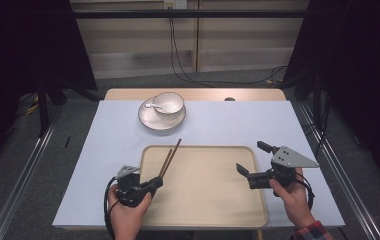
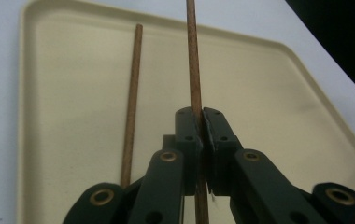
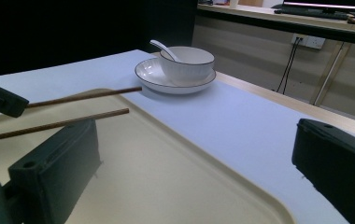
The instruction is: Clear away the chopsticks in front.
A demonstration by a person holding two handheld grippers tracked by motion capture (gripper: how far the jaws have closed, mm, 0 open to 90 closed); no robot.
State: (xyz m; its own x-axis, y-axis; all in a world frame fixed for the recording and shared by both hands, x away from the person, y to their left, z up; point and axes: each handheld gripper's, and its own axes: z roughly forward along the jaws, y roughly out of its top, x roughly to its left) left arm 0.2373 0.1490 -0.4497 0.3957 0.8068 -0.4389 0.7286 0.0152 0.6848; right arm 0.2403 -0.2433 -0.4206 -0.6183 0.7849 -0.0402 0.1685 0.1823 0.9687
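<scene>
Left hand-held gripper (image 2: 202,122) is clamping one wooden chopstick (image 2: 194,70) above a cream tray (image 2: 269,93).
Its long axis is pointing away toward the bowl (image 1: 168,103); a second chopstick (image 2: 132,93) is lying alongside, while the right hand-held gripper (image 1: 250,160) is hovering wide open, empty.

White bowl (image 1: 168,103) with spoon (image 1: 153,105) on plate (image 1: 153,120)

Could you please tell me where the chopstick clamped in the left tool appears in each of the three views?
High view: the held chopstick slants up-right from the left tool, crossing the tray's far rim.
Left gripper view: it runs straight up the centre, pinched between the jaws.
Right gripper view: upper of two sticks, at left.
Shared landmark: the beige tray.
</scene>
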